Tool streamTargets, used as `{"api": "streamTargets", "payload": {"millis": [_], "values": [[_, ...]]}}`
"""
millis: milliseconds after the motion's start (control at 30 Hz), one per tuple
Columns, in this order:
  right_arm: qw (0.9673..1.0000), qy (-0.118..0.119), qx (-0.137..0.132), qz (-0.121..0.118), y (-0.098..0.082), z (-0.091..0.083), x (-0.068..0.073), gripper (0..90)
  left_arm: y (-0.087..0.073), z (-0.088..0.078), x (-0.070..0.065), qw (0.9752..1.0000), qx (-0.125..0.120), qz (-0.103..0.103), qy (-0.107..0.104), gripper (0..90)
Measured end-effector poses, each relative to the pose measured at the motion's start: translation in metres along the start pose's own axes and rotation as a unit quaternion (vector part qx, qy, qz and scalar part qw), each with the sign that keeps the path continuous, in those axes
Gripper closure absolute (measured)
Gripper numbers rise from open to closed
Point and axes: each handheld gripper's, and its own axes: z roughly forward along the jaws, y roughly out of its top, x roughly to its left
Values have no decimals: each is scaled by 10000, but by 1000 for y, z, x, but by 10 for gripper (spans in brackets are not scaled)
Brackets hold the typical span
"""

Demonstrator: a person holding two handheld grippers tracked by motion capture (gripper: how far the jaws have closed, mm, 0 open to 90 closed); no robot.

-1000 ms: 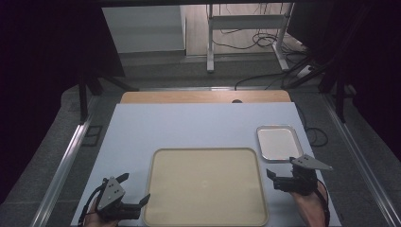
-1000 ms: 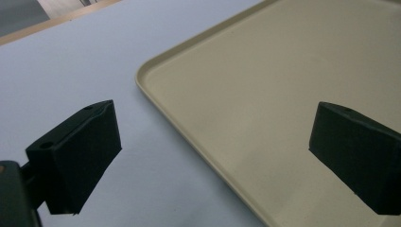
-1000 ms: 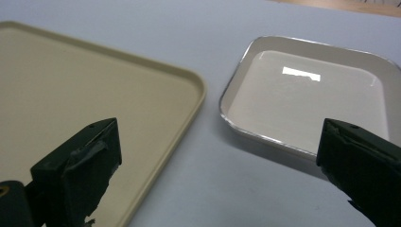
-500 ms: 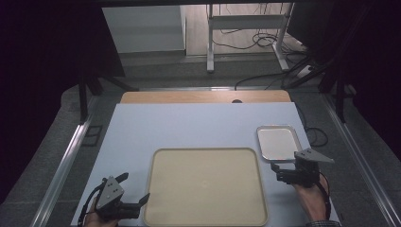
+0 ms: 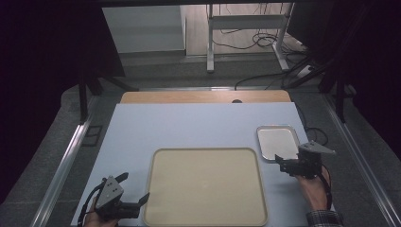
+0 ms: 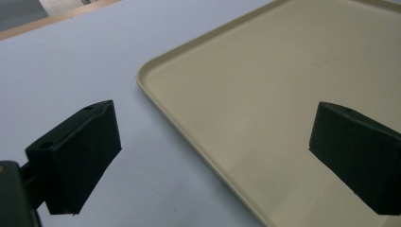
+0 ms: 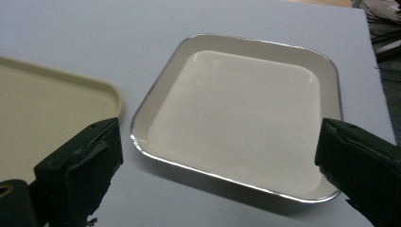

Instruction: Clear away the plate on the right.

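On the pale blue table lie two trays: one large beige tray near the front and one small metal tray off its far right corner, close but apart from it.

The left gripper sits at the beige tray's front left corner, jaws spread wide; in the left gripper view one jaw hangs over the table and the other over the tray, its rim running between them.

The right gripper is at the near edge of the metal tray, jaws also wide and holding nothing. In the right gripper view the metal tray lies between and just beyond the jaws, with the beige tray's corner at the left.
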Motion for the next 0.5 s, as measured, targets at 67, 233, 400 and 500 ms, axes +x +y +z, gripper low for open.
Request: {"api": "streamTargets", "payload": {"millis": [67, 233, 400, 500], "values": [[10000, -63, 21, 9, 1, 2, -3, 13, 0, 0, 0, 10000, 0, -1, -1, 24], [9998, -128, 157, 79, 3, 9, -10, 0, 0, 0, 0, 10000, 10, -7, -5, 23], [9996, -127, 169, 190, 7, 12, -16, 0, 0, 0, 1, 10000, 22, -20, -9, 23], [9995, -171, 183, 201, 9, 13, -20, 0, 0, 0, 1, 10000, 16, -21, -11, 23]]}}
